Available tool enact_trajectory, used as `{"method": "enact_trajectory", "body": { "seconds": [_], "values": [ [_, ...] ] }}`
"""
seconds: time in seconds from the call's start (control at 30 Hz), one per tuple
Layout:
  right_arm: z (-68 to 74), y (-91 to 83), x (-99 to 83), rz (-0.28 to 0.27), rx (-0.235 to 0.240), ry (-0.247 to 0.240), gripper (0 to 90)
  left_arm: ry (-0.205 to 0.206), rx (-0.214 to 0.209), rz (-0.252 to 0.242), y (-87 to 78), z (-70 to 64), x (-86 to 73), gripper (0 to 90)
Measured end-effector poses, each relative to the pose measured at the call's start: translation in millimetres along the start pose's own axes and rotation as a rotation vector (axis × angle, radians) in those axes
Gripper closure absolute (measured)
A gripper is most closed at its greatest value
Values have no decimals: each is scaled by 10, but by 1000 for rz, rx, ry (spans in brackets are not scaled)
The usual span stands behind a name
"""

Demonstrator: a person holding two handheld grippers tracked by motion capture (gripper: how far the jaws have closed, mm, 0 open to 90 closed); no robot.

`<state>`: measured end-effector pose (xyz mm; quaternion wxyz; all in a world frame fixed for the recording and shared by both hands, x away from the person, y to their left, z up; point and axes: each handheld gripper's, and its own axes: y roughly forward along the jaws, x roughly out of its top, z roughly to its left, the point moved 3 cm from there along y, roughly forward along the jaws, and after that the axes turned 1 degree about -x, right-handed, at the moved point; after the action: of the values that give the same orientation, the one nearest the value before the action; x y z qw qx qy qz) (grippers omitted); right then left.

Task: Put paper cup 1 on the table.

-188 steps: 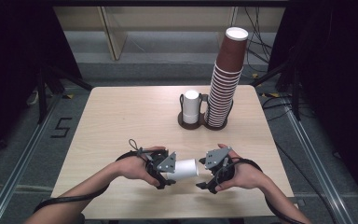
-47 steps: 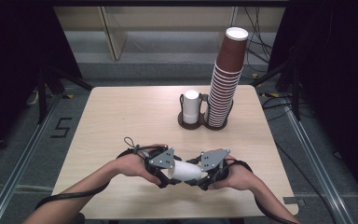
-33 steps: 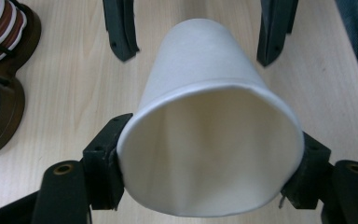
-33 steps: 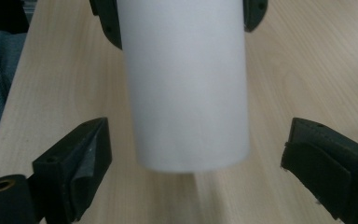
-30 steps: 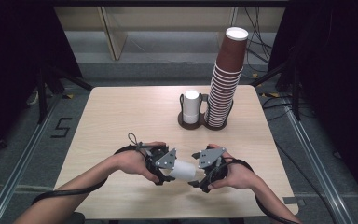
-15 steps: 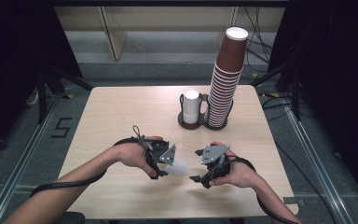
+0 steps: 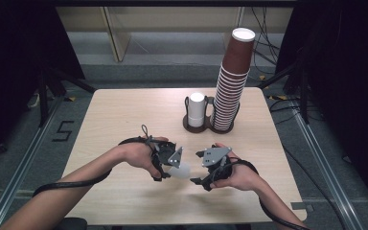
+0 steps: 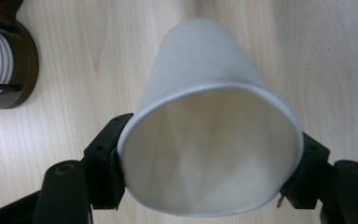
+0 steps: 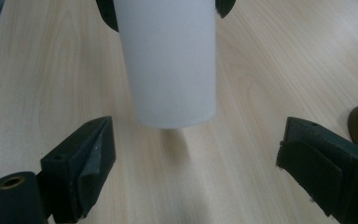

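Note:
A white paper cup [image 7: 182, 169] lies on its side just above the wooden table [image 7: 124, 120], near the front middle. My left gripper [image 7: 168, 165] is shut on it at the rim. In the left gripper view the cup [image 8: 209, 126] points away from the camera, its open mouth toward the lens, with a jaw pressed on each side of the rim. My right gripper [image 7: 202, 175] stands open a little to the right of the cup's base. In the right gripper view the cup [image 9: 168, 60] hangs ahead of the spread jaws, apart from both pads.
A dark two-ring holder [image 7: 188, 125] stands at the back middle. It carries a short stack of white cups [image 7: 196, 108] and a tall leaning stack of brown cups [image 7: 232, 79]. Forearms and cables come in from the front edge.
My right gripper has let go of the cup's base and drawn back to the right, jaws open. The left gripper has lifted the cup slightly toward the back left.

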<state>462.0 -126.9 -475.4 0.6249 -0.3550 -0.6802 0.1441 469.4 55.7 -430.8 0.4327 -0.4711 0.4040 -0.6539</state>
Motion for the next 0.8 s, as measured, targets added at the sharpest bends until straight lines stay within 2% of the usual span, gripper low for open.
{"method": "enact_trajectory", "body": {
  "seconds": [0.07, 0.13, 0.37, 0.43, 0.5, 0.53, 0.6, 0.63, 0.67, 0.7, 0.73, 0.8],
  "values": [
    [11, 31, 8, 13, 1, 3, 140, 0, -2, 9, 14, 25, -9, 300],
    [8, 47, 23, 6, -1, -19, 150, -3, -2, 9, 22, 37, -8, 300],
    [57, 121, 69, 2, 17, 5, 176, 16, 0, 7, 14, 33, 67, 300],
    [65, 143, 85, -3, 20, -9, 200, 25, -1, 2, 2, 19, 98, 300],
    [90, 152, 88, 0, 17, 11, 222, 32, 0, -3, -8, 9, 123, 300],
    [79, 166, 94, -10, 25, -16, 232, 34, -3, -3, -6, 2, 129, 300],
    [88, 176, 91, -1, 25, -17, 253, 37, -5, -7, 5, 2, 138, 300],
    [76, 178, 94, -4, 10, -36, 261, 34, -4, -7, 10, 4, 141, 300],
    [88, 188, 90, -2, 22, -23, 265, 33, -8, -7, 15, 7, 142, 300],
    [82, 189, 88, -2, 12, -37, 269, 33, -8, -7, 15, 7, 142, 300],
    [107, 192, 80, 4, 21, -1, 271, 34, -4, -8, 24, 18, 145, 300],
    [104, 200, 75, 11, 25, -14, 273, 32, -5, -10, 27, 21, 148, 300]
  ]
}}
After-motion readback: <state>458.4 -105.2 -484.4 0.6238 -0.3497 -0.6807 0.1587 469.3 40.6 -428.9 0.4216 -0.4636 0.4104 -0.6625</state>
